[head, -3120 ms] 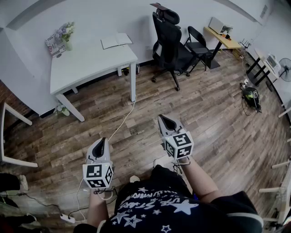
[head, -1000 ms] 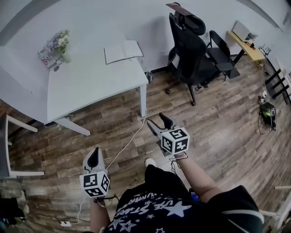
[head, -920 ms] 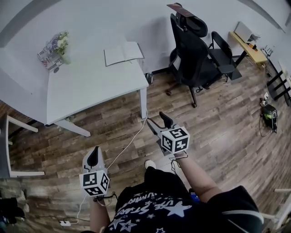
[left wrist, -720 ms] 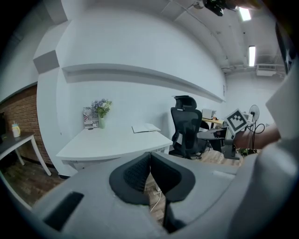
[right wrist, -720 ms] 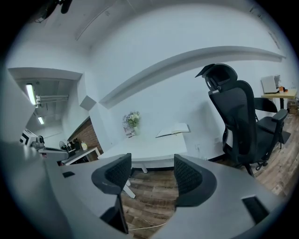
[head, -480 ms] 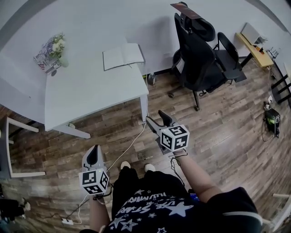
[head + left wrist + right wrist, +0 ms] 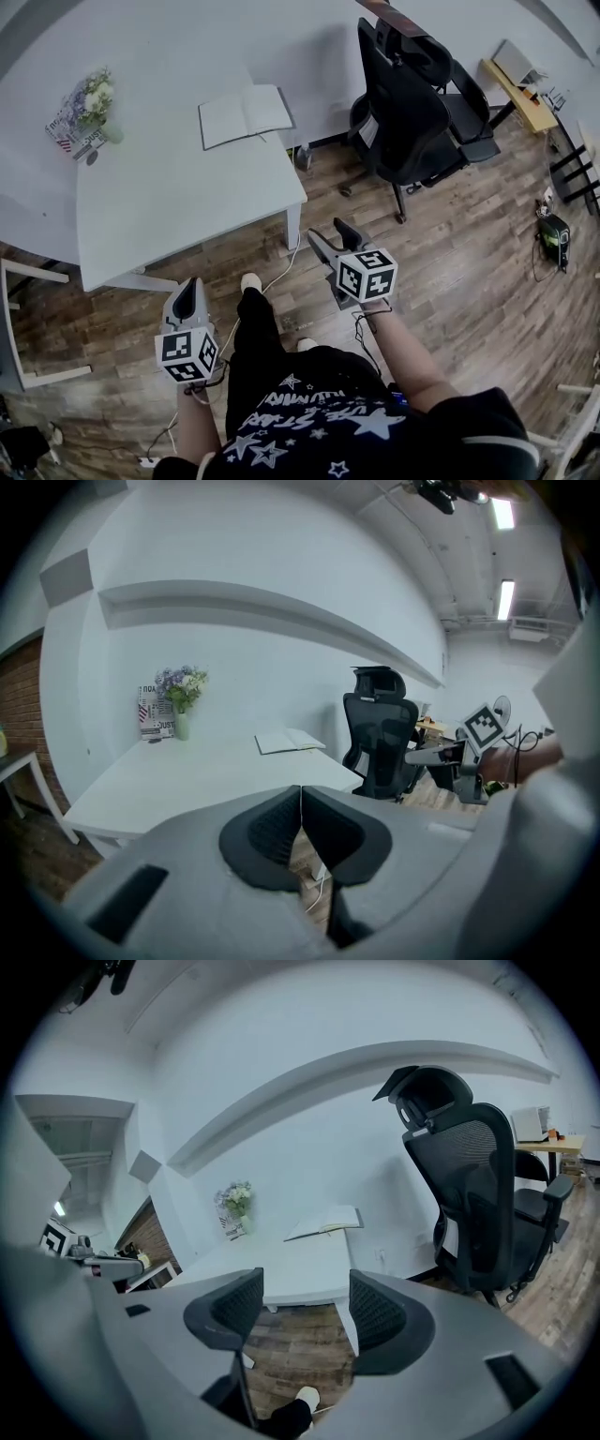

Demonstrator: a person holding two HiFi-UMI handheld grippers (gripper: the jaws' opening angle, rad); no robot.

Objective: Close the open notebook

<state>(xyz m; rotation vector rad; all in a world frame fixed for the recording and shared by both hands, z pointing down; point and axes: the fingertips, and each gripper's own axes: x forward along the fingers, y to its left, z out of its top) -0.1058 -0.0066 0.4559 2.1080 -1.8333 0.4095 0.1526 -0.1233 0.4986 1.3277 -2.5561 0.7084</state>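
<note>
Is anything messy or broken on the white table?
Nothing looks spilled or broken. The only thing left undone is the notebook, which lies open near the far edge of the table. The flowers stand upright in the far corner.

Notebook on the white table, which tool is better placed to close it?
Right, probably: the right tool is open and nearer the notebook; the left tool is shut and farther back.
</note>
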